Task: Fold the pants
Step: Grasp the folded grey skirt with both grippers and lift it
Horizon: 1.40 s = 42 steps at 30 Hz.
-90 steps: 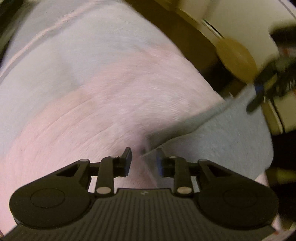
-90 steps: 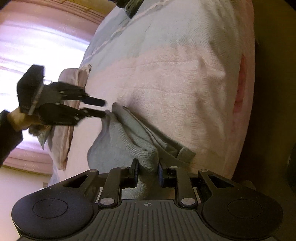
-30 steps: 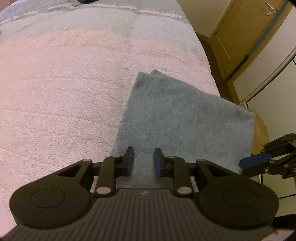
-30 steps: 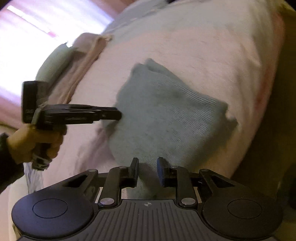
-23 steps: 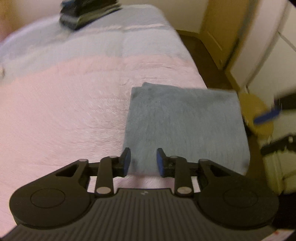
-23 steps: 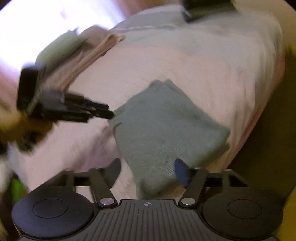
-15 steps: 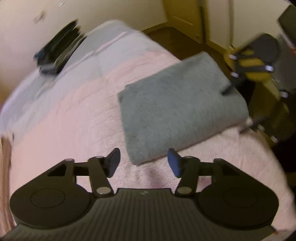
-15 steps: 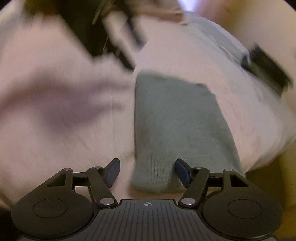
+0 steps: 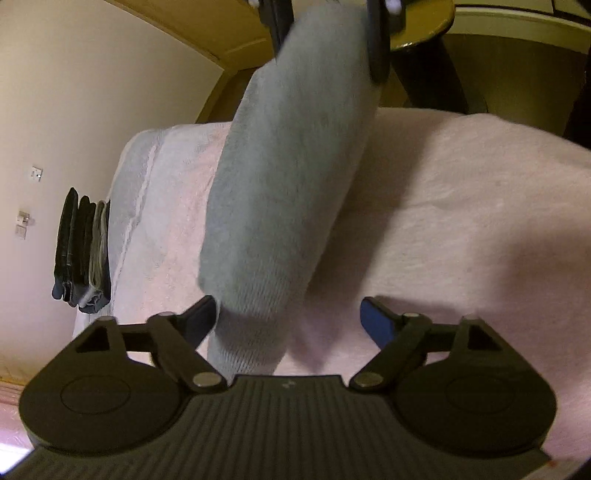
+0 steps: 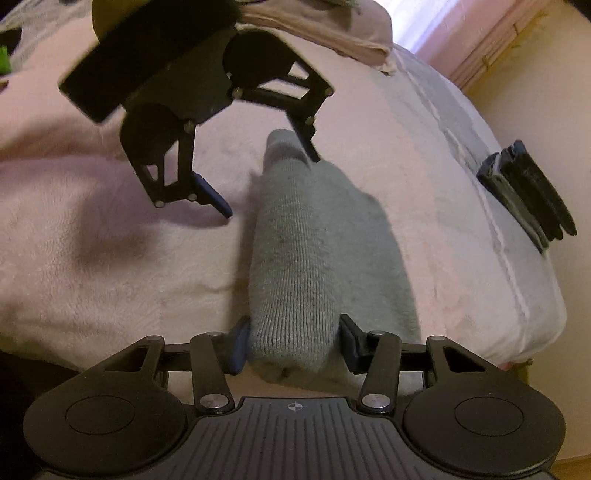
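Note:
The grey pants [image 10: 306, 258] are folded into a thick bundle on the pink bedspread [image 10: 110, 258]. My right gripper [image 10: 293, 347] is clamped across the bundle's near end, one finger pressed on each side. In the left wrist view, the right gripper [image 9: 327, 37] holds the far end of the pants [image 9: 280, 184], which is raised and casts a shadow on the bedspread [image 9: 461, 221]. My left gripper [image 9: 290, 317] is wide open and straddles the other end. In the right wrist view, the left gripper [image 10: 267, 181] has one fingertip beside the bundle's far end.
A stack of dark folded clothes [image 10: 528, 192] lies near the bed's edge and also shows in the left wrist view [image 9: 83, 254]. Pink pillows [image 10: 332, 29] lie at the head of the bed. A yellow stool [image 9: 421, 22] stands beyond the bed.
Both grippers let go of the flat folded pants, opened and swung round to opposite ends. The right fingers have since narrowed onto one end, which has risen off the bed.

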Available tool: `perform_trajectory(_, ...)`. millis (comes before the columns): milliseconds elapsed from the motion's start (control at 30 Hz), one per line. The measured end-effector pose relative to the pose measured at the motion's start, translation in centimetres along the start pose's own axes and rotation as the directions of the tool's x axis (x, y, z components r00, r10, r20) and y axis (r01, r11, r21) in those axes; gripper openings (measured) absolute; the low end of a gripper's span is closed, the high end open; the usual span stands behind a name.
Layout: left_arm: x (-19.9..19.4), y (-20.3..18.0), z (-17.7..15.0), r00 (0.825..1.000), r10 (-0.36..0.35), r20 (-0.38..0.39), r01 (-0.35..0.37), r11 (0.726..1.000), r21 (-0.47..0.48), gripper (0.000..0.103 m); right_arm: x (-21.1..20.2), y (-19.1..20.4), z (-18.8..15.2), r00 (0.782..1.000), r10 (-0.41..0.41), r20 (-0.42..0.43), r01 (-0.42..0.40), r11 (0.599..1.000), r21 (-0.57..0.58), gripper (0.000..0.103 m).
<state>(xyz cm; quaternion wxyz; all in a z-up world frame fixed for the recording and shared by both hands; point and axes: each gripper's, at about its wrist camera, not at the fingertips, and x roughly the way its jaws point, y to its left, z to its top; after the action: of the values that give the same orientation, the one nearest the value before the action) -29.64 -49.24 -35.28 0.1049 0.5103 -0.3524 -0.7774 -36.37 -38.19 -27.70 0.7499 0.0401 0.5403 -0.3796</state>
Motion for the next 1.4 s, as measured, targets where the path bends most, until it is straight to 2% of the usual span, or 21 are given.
perform_trajectory(67, 0.4, 1.0, 0.3, 1.0, 0.009, -0.015, -0.009, 1.0, -0.002, 0.039, -0.9, -0.7, -0.2, 1.0, 0.01, 0.004, -0.01, 1.0, 0.004, 0.046)
perform_trajectory(167, 0.2, 3.1, 0.9, 0.999, -0.044, -0.031, 0.043, 0.999, -0.032, 0.033, -2.0, -0.3, -0.2, 1.0, -0.001, -0.013, 0.001, 1.0, 0.006, 0.047)
perform_trajectory(233, 0.0, 4.3, 1.1, 0.996, -0.083, -0.037, 0.081, 0.995, -0.055, 0.031, -2.3, 0.6, 0.3, 0.998, -0.046, -0.044, 0.046, 0.999, 0.01, 0.051)
perform_trajectory(300, 0.1, 5.6, 1.5, 0.991, -0.127, -0.047, 0.122, 0.986, -0.112, 0.031, -2.2, 2.0, 0.8, 0.99, -0.131, -0.059, 0.131, 0.991, -0.001, 0.059)
perform_trajectory(367, 0.0, 6.8, 1.8, 0.985, -0.165, -0.051, 0.155, 0.975, -0.158, 0.031, -2.0, 3.4, 1.5, 0.982, -0.183, -0.039, 0.182, 0.983, -0.022, 0.073)
perform_trajectory(400, 0.0, 7.4, 2.1, 0.983, -0.178, -0.053, 0.166, 0.97, -0.176, 0.031, -1.5, 4.1, 1.8, 0.979, -0.203, -0.036, 0.201, 0.979, -0.045, 0.076)
perform_trajectory(467, 0.0, 8.1, 2.4, 0.978, -0.2, -0.06, 0.185, 0.963, -0.196, 0.031, 0.3, 5.1, 2.0, 0.963, -0.261, -0.068, 0.252, 0.96, -0.121, 0.077)
perform_trajectory(533, 0.0, 8.6, 2.8, 0.973, -0.221, -0.066, 0.204, 0.958, -0.204, 0.03, 1.9, 5.1, 1.7, 0.948, -0.294, -0.121, 0.269, 0.945, -0.185, 0.076)
perform_trajectory(567, -0.2, 8.8, 2.8, 0.971, -0.229, -0.066, 0.211, 0.954, -0.216, 0.03, 2.3, 4.7, 1.4, 0.944, -0.299, -0.139, 0.271, 0.944, -0.186, 0.068)
perform_trajectory(600, -0.2, 9.0, 2.9, 0.969, -0.239, -0.065, 0.218, 0.948, -0.23, 0.03, 2.2, 4.0, 1.0, 0.943, -0.302, -0.139, 0.277, 0.946, -0.17, 0.053)
perform_trajectory(633, -0.2, 9.2, 3.0, 0.967, -0.248, -0.061, 0.227, 0.943, -0.244, 0.03, 2.0, 3.3, 0.8, 0.952, -0.275, -0.138, 0.254, 0.956, -0.148, 0.052)
perform_trajectory(700, -0.5, 9.5, 3.2, 0.964, -0.258, -0.06, 0.234, 0.936, -0.264, 0.03, 1.2, 2.4, 0.8, 0.961, -0.241, -0.135, 0.222, 0.965, -0.143, 0.039)
perform_trajectory(800, -2.0, 10.4, 3.9, 0.96, -0.275, -0.057, 0.247, 0.923, -0.294, 0.03, -0.8, 0.9, 1.0, 0.973, -0.192, -0.128, 0.173, 0.974, -0.146, 0.034)
perform_trajectory(1000, -7.9, 13.0, 4.9, 0.954, -0.296, -0.054, 0.257, 0.895, -0.364, 0.03, -6.9, -1.8, 2.7, 0.993, -0.063, -0.097, 0.048, 0.988, -0.15, 0.034)
perform_trajectory(1133, -12.0, 14.2, 5.2, 0.948, -0.312, -0.056, 0.266, 0.878, -0.397, 0.03, -10.9, -2.5, 4.2, 0.996, 0.035, -0.084, -0.047, 0.989, -0.144, 0.034)
perform_trajectory(1400, -17.7, 15.6, 5.9, 0.959, -0.27, -0.085, 0.208, 0.877, -0.434, 0.03, -15.4, -2.7, 6.7, 0.998, 0.044, -0.047, -0.053, 0.979, -0.197, 0.034)
